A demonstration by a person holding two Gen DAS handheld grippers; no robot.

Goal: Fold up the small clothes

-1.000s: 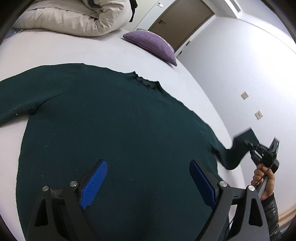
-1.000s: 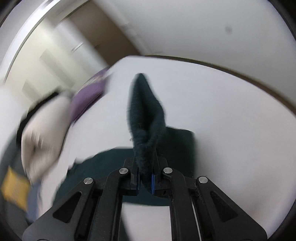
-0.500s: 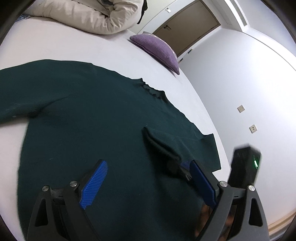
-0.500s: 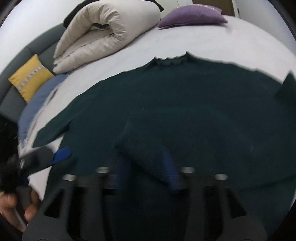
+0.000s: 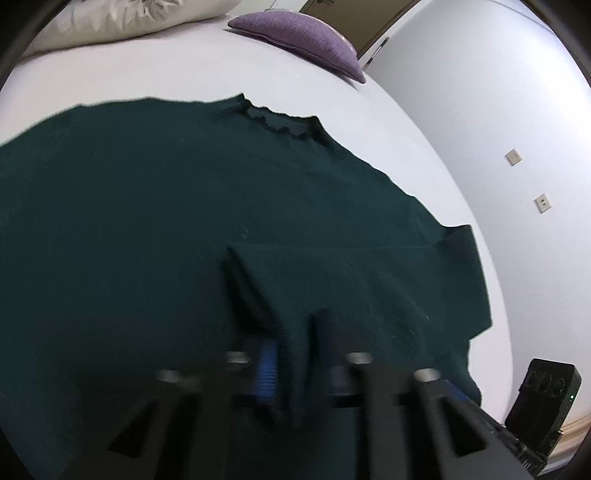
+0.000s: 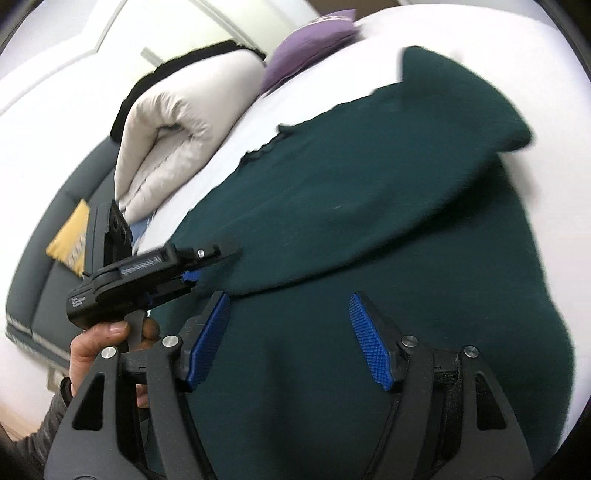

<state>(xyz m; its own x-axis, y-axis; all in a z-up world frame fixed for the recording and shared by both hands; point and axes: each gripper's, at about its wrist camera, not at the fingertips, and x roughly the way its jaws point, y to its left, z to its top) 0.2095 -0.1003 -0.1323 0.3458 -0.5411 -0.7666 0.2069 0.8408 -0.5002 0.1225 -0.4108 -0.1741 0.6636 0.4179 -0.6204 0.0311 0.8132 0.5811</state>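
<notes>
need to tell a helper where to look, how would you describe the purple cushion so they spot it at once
Start at the white bed with the dark green sweater spread flat across it. Look past the sweater's frilled neckline to the far edge of the bed, near the brown door. The purple cushion lies there beside the rolled cream duvet, the only purple thing in sight.

Matt, fuzzy knit sweater (image 6: 369, 206) lies beyond ribbed blue rubbery fingers (image 6: 371, 341); smooth white sheet (image 5: 184, 74) farther off.
</notes>
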